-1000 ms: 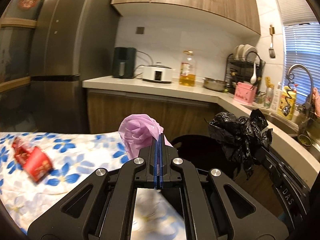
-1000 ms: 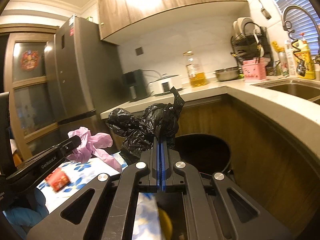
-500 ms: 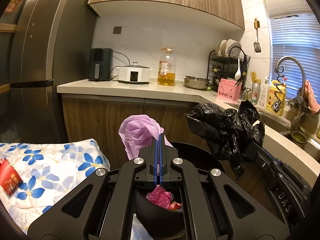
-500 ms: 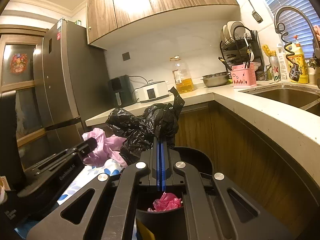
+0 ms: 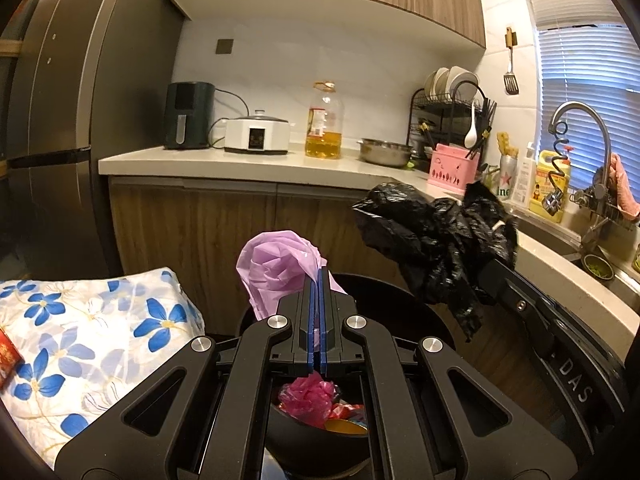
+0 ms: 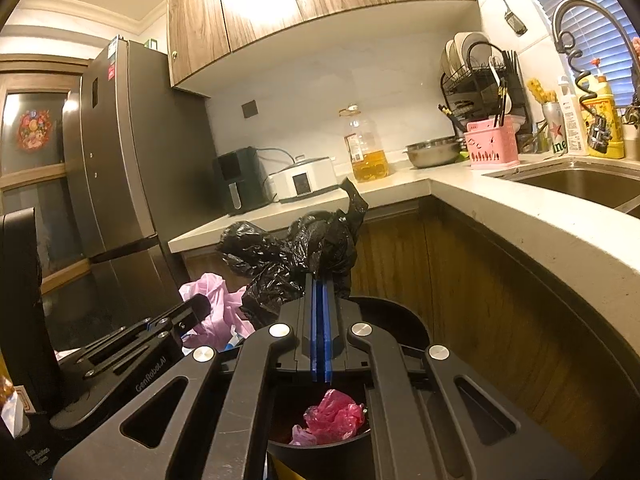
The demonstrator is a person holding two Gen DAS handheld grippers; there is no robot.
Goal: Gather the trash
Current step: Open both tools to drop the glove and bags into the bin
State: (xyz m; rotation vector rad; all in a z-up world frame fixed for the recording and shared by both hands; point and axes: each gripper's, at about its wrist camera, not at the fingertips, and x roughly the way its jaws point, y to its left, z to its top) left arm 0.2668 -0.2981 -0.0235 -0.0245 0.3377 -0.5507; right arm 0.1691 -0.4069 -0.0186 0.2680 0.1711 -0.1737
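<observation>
My left gripper [image 5: 319, 276] is shut on a crumpled pale purple plastic bag [image 5: 276, 264] and holds it above the round black trash bin [image 5: 416, 300]. My right gripper [image 6: 320, 280] is shut on a crumpled black plastic bag [image 6: 296, 248], also above the bin [image 6: 396, 312]. The black bag also shows in the left wrist view [image 5: 436, 236], to the right of the purple one. The purple bag shows in the right wrist view [image 6: 216, 308], at lower left. Pink crumpled trash [image 5: 310, 394] lies inside the bin; it shows in the right wrist view too [image 6: 334, 420].
A table with a blue-flower cloth [image 5: 92, 332] is on the left, with a red packet [image 5: 8, 360] at its edge. Wooden cabinets [image 5: 224, 232] and a counter [image 5: 280, 164] stand behind the bin. A sink [image 6: 580, 184] is on the right, a fridge [image 6: 120, 184] on the left.
Both grippers have moved right, away from the table, with their bags, and now hang over the bin. The bin's inside with the pink trash has come into view.
</observation>
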